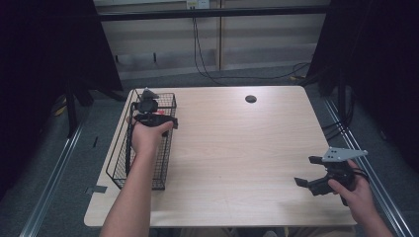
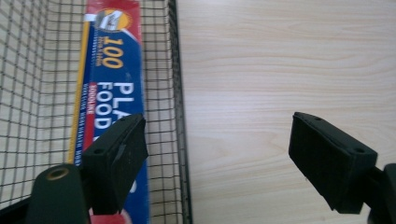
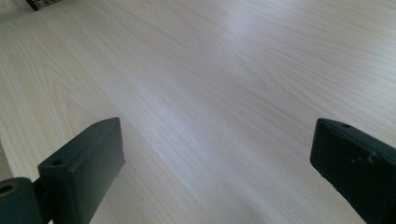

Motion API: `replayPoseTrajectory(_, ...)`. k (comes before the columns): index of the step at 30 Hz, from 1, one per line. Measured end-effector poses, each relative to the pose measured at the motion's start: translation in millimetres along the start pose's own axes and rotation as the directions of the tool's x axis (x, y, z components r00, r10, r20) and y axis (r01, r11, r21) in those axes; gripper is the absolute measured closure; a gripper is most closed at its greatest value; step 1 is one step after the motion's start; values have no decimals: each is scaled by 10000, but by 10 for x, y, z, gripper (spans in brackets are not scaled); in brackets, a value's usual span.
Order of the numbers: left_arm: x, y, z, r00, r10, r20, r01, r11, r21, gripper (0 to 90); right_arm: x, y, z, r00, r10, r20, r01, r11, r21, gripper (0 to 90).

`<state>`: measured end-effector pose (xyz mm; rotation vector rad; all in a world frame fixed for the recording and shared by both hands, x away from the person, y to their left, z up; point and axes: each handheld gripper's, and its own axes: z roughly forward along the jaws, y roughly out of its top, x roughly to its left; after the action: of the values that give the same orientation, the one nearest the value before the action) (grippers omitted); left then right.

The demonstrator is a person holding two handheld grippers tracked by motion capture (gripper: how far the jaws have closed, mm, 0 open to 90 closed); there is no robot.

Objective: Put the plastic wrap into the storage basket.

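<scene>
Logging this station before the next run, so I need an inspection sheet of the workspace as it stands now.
Surface: light wood table, round grommet hole near far edge.
Job's things: box of plastic food bags lying inside black wire basket at table's left edge.
Clutter: nothing seen.
Grippers: left gripper open above the basket; right gripper open over bare table.
Cables: black cables on floor behind.
Surroundings: dark curtains either side.

1. The left gripper (image 1: 148, 109) is black with a dark grey top part.
2. Its jaws are black rectangular blocks, each with a small screw hole.
3. The right gripper (image 1: 316, 174) is black and carries a grey three-cornered plate (image 1: 343, 154) with small holes.
4. Both forearms are bare, without sleeves.
</scene>
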<state>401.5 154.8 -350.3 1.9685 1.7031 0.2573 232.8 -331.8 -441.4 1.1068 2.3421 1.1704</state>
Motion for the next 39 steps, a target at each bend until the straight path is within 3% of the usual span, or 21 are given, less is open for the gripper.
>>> replayPoseTrajectory(14, -273, -23, 81, 9956, 717, 595, -709, 9974, -158, 139, -4, 0, -5, 10000, 18, -8, -19, 10000, -20, 25)
replayPoseTrajectory(19, -359, -49, 109, 9906, 1021, 914, -997, 9946, -305, 124, 1, 1, 1, 10000, 1, -30, -1, 10000, -8, 25)
replayPoseTrajectory(27, -441, -82, 141, 9856, 1376, 980, -1345, 9902, -370, 105, 2, 0, 5, 10000, -14, -18, 14, 10000, 3, 25)
replayPoseTrajectory(39, -608, -170, 201, 9705, 1855, 1539, -1813, 9826, -414, 105, 7, 0, 10, 10000, -19, -21, 19, 10000, 30, 25)
